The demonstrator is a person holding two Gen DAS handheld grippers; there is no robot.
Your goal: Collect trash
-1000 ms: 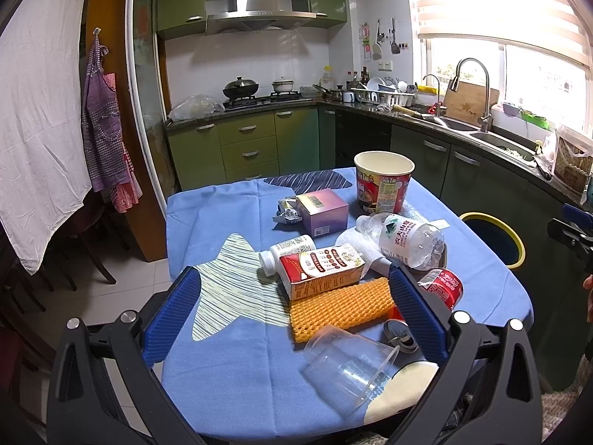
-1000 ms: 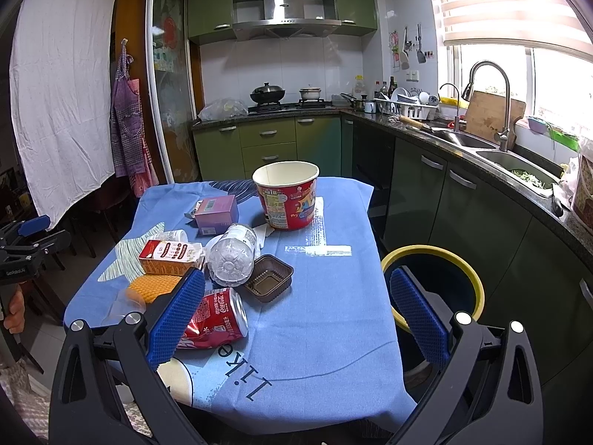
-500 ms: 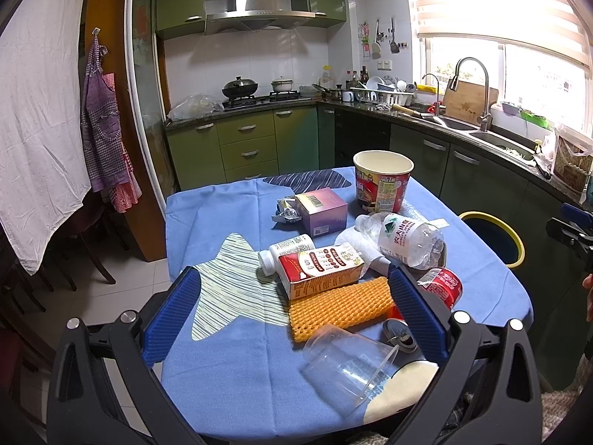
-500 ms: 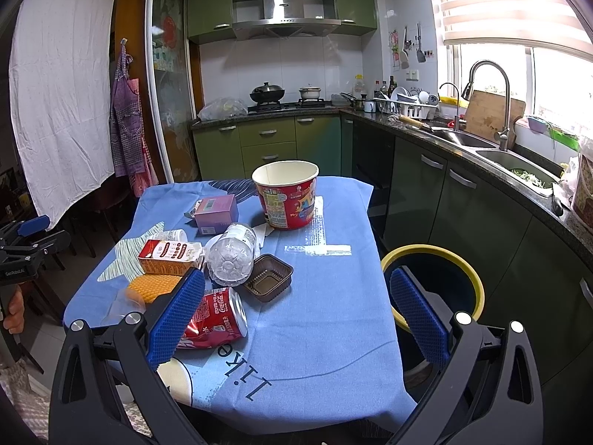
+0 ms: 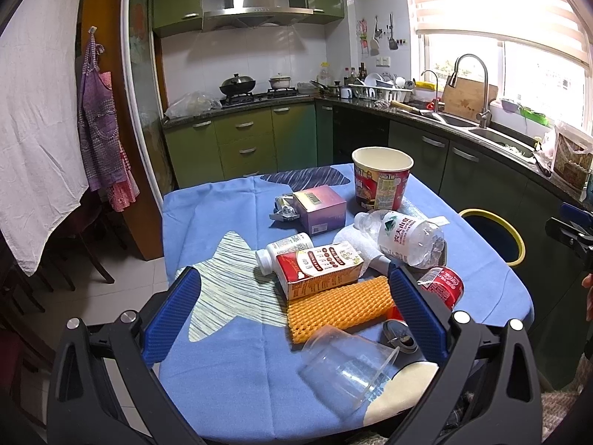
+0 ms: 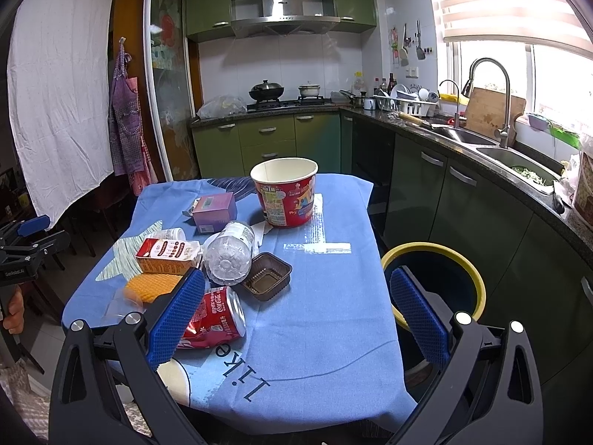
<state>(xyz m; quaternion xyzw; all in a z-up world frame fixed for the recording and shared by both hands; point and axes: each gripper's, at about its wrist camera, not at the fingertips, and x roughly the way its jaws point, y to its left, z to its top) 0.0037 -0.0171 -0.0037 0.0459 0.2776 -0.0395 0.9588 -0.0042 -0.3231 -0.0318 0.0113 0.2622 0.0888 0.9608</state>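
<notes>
The table (image 6: 326, 319) with blue cloth has free surface on its right half, and the yellow-rimmed bin (image 6: 463, 259) stands just beside its right edge. The trash lies crowded on the left half. The right gripper (image 6: 296, 309) is wide open and holds nothing; the red can (image 6: 215, 315) is near its left finger. The left gripper (image 5: 294, 311) is also wide open and empty, with the orange foam net (image 5: 337, 306) between its fingers

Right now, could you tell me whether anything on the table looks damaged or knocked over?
Yes. The cola can is crushed and lying on its side at the near edge. The water bottle and clear cup also lie tipped over. Nothing looks spilled.
</notes>
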